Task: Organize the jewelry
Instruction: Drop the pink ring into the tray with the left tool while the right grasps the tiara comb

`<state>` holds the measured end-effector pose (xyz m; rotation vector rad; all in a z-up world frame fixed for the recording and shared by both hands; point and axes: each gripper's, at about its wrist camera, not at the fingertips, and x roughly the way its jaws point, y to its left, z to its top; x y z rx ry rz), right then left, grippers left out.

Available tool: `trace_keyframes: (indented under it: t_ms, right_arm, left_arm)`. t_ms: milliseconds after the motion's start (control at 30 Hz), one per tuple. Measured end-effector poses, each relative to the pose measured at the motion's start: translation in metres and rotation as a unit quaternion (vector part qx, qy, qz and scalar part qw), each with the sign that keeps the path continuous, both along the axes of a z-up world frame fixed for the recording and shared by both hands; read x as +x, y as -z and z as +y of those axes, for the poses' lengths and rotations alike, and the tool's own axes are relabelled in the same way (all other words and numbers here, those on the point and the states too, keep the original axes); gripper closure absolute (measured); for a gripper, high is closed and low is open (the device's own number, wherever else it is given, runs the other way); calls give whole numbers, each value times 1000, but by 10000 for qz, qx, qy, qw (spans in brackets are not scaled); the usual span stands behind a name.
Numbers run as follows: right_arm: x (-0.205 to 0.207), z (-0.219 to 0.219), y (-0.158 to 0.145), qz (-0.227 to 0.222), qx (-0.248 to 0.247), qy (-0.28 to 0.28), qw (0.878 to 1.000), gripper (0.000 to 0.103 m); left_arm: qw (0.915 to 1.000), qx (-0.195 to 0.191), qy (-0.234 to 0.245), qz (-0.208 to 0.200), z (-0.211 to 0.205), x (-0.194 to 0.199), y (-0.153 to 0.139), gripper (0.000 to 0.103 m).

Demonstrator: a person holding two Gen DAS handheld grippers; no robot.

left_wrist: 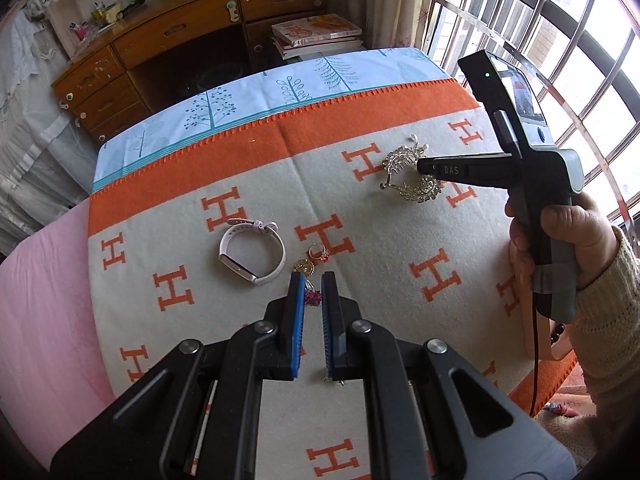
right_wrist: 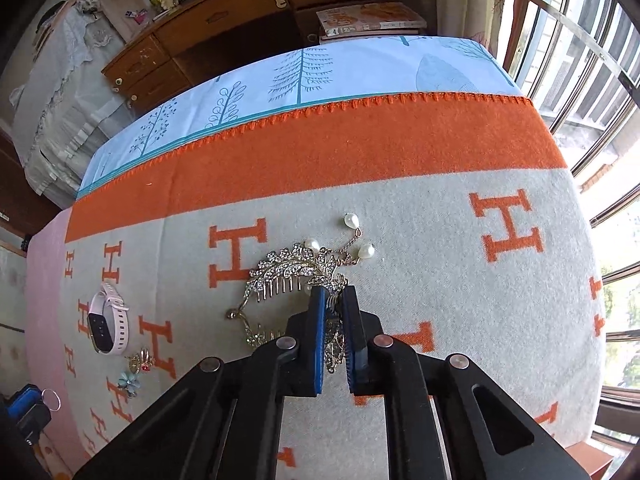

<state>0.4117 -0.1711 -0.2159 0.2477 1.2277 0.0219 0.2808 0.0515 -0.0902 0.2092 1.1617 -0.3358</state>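
Observation:
My left gripper (left_wrist: 312, 280) is shut, with a small pink-gem charm (left_wrist: 313, 298) between its blue pads. In the right wrist view a silver ring (right_wrist: 50, 400) sticks out of the left gripper (right_wrist: 25, 402). Just beyond it on the blanket lie a red-stone ring (left_wrist: 318, 254), a gold pendant (left_wrist: 303, 267) and a white smart band (left_wrist: 252, 254). My right gripper (right_wrist: 332, 295) points steeply down, shut on a rhinestone hair comb (right_wrist: 280, 272) with pearl drops (right_wrist: 351, 220). A second comb (right_wrist: 260, 338) lies partly hidden under it. A blue flower brooch (right_wrist: 129, 384) sits near the left gripper.
Everything rests on a grey blanket (right_wrist: 440, 240) with orange H marks and an orange border. A tree-print sheet (right_wrist: 360, 72) lies beyond it, a pink cover (left_wrist: 48, 300) to the left. A wooden desk (left_wrist: 168, 36) and stacked magazines (left_wrist: 316, 32) stand behind, a barred window (left_wrist: 540, 20) at right.

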Motion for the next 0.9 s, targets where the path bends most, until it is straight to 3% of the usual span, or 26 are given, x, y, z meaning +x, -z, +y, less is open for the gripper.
trace_keyframes:
  t_ms: [233, 467, 667, 900]
  right_arm:
    - [-60, -20, -61, -699, 553, -59, 9960, 95]
    - [-183, -79, -135, -1469, 444, -125, 9881, 95]
    - [-272, -137, -153, -1656, 260, 345, 9852, 95]
    - [-346, -198, -161, -1998, 303, 876, 9754, 95]
  left_arm:
    - [9999, -73, 102, -93, -13, -14, -19, 97]
    - [9973, -336, 621, -203, -70, -48, -41, 97]
    - [9892, -685, 1295, -98, -152, -89, -44, 97]
    - [9769, -953, 1865, 417, -233, -140, -11, 97]
